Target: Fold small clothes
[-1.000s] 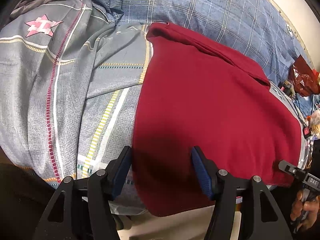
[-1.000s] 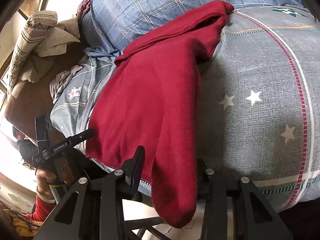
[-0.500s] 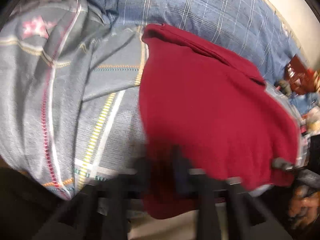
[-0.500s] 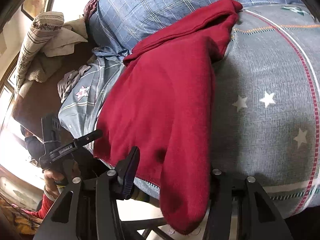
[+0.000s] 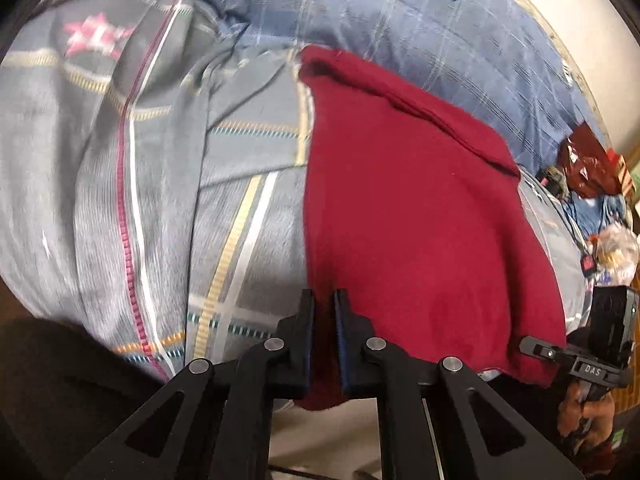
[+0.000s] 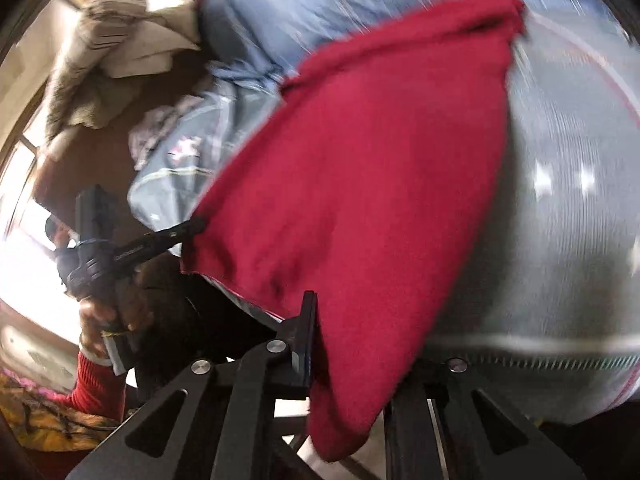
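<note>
Left gripper (image 5: 323, 316) and right gripper (image 6: 320, 320), both angled down, are clamped on red garment (image 5: 420, 220) hem corners.

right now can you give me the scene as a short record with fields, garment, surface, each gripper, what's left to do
garment: red top, spread flat, near edge hanging off the bed
surface: grey patterned bedsheet with a blue checked quilt behind
left gripper: jaws have just been closing, now shut on the near left corner of the red top
right gripper: jaws have just been closing, now shut on the near right corner; one finger hidden by cloth
fold: not yet made
</note>
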